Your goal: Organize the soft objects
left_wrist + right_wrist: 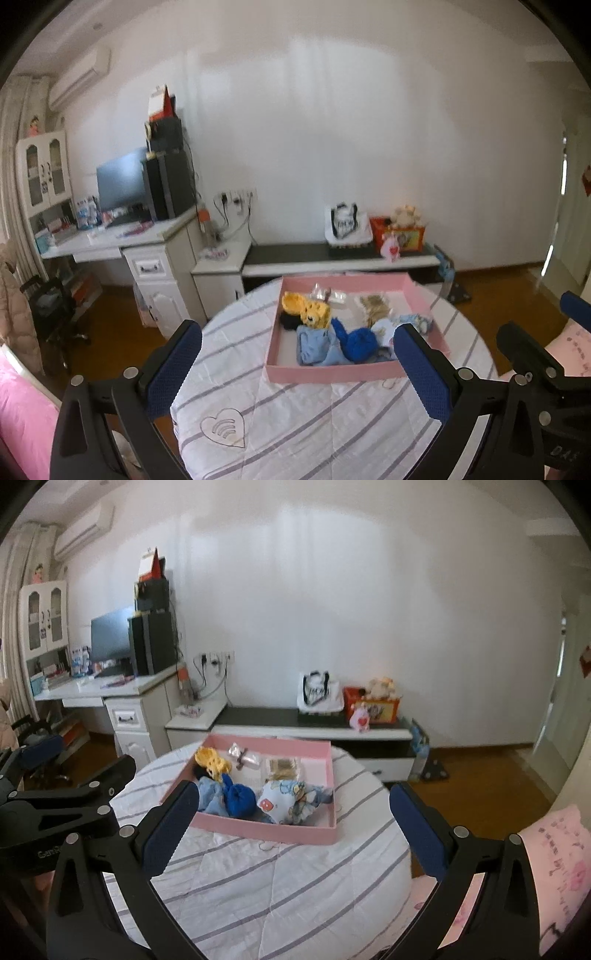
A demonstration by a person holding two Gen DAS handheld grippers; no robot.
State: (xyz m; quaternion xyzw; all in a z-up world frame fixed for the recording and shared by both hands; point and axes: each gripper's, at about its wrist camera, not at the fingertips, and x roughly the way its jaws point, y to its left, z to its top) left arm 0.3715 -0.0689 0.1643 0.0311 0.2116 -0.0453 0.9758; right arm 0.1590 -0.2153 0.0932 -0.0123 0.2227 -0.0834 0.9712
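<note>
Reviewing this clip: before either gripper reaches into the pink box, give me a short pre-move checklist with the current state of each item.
1. Left gripper open and holding nothing: ok.
2. Right gripper open and holding nothing: ok.
3. Shallow pink cardboard box resting flat on the round table with the white striped quilted cover: ok.
4. Soft items reachable from above: ok; the rolled dark blue cloth bundle and the yellow spotted plush piece lie uncovered.
5. Items sorted inside the box: not ok; they lie bunched in the near half.
6. Both grippers clear of the box: ok; neither touches it.
</note>
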